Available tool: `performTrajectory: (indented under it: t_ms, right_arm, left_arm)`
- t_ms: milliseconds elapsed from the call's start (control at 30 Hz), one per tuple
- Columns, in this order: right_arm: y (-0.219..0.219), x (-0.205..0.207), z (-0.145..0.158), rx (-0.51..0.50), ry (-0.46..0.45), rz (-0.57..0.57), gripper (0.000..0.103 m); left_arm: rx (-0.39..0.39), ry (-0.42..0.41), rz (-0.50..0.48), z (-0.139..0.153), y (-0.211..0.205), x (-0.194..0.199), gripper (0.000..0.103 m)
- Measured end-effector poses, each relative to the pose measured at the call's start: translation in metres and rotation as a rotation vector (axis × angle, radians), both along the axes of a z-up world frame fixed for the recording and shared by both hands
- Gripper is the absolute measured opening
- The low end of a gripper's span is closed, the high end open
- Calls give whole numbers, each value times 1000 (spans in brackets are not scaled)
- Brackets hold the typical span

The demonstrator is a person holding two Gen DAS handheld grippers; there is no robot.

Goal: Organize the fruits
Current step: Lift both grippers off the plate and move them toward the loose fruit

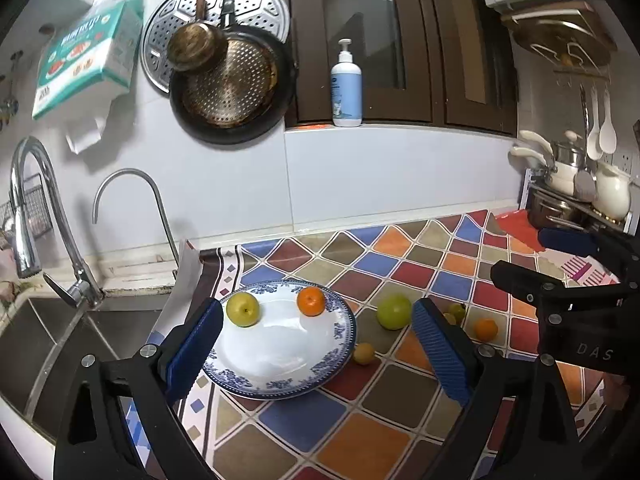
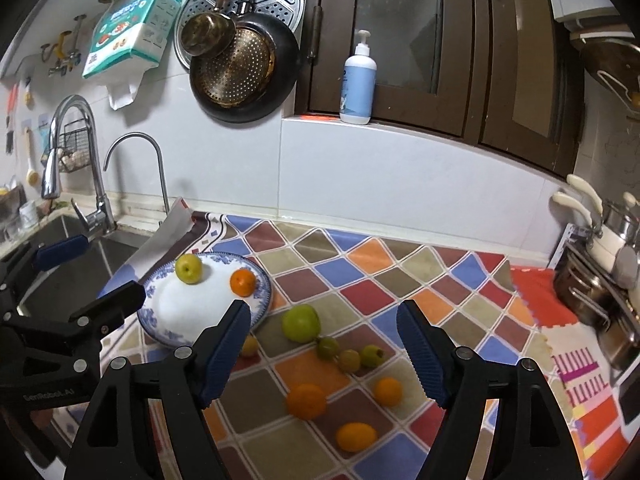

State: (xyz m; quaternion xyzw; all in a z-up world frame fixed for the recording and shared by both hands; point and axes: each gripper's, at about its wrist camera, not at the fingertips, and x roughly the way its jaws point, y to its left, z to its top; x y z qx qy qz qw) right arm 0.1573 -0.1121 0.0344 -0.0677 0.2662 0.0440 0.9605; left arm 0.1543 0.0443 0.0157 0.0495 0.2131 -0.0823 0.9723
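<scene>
Both claws spread wide and empty above the fruit on the table.

The left claw (image 1: pixel 316 354) stood wide apart, its blue pads (image 1: pixel 442 350) pinching nothing, with the blue-and-white plate (image 1: pixel 340 344) showing between them. The right claw (image 2: pixel 324 356) was likewise spread and held nothing, hanging over the loose fruit. On the plate, near the table's sink-side edge, lay a yellow-green apple (image 2: pixel 189 268) and an orange (image 2: pixel 242 282), apart from each other. Just beside the plate's rim sat a small yellow fruit (image 1: pixel 363 353) on the checkered cloth (image 2: pixel 400 264). A large green apple (image 2: pixel 301 323) lay near it, then three small green fruits (image 2: pixel 349 360) in a touching row. Three oranges (image 2: pixel 306 401) lay toward the table's near edge. The sink (image 1: pixel 52 344) adjoined the table's left end.
</scene>
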Motion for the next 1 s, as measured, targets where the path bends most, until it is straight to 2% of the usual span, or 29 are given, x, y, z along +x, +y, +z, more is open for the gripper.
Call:
performTrajectory:
  t_ms: [233, 500, 700, 1000]
  right_arm:
    - [-29, -10, -5, -29, 6, 32, 76]
    - [-64, -8, -15, -22, 43, 56, 76]
    - [-82, -6, -36, -20, 104, 72, 76]
    - [-87, -6, -74, -10, 222, 121, 75]
  left_arm:
    - [25, -6, -2, -5, -33, -10, 96]
    - [47, 47, -17, -23, -70, -8, 96]
    - [83, 95, -42, -43, -91, -6, 96]
    - [180, 167, -155, -78, -106, 1, 95]
